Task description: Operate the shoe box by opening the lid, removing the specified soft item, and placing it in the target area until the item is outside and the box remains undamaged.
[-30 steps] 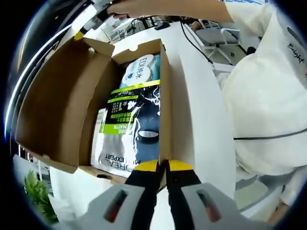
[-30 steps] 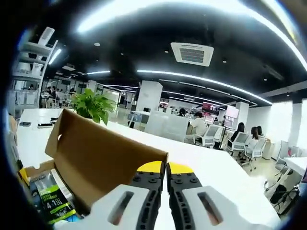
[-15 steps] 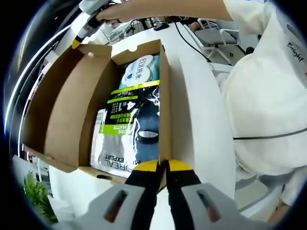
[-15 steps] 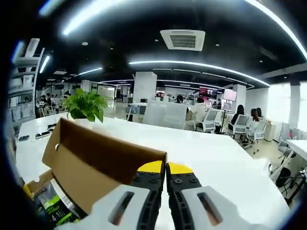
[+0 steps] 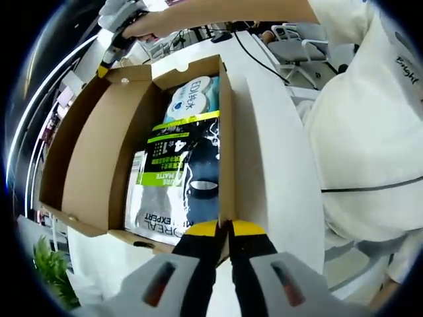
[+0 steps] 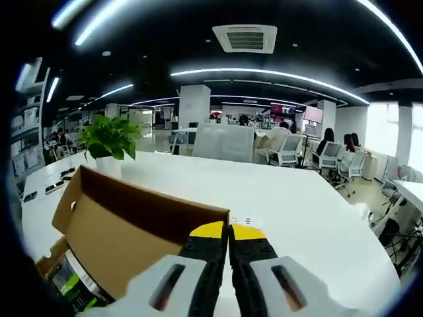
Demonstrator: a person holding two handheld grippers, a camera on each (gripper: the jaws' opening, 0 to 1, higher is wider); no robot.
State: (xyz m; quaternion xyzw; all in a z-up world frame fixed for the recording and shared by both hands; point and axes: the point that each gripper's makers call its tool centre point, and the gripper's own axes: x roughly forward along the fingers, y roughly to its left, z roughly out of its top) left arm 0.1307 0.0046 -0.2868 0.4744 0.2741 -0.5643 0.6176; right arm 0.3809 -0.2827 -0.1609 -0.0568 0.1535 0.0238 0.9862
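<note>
The brown cardboard shoe box (image 5: 228, 132) stands open on a white table. Its lid (image 5: 92, 145) is swung up on the left, inner face showing. Inside lies a black, green and white soft pack (image 5: 178, 172), with a white-and-blue pack (image 5: 192, 96) beyond it. My left gripper (image 5: 225, 228) is shut on the near end of the box's right wall. A hand holds my right gripper (image 5: 106, 65) at the lid's far corner. My right gripper (image 6: 229, 230) is shut on the lid's (image 6: 132, 231) edge, and the soft pack (image 6: 69, 284) peeks out below.
A person in white (image 5: 370, 132) stands close on the right of the box. Bare white table (image 6: 304, 218) stretches beyond the lid. A potted plant (image 6: 109, 140) stands at the table's far left. Office chairs (image 6: 287, 150) and seated people fill the background.
The right gripper has carried the lid's far corner a little; the lid's inner face looks narrower in the left gripper view. The right gripper view has tipped down toward the table.
</note>
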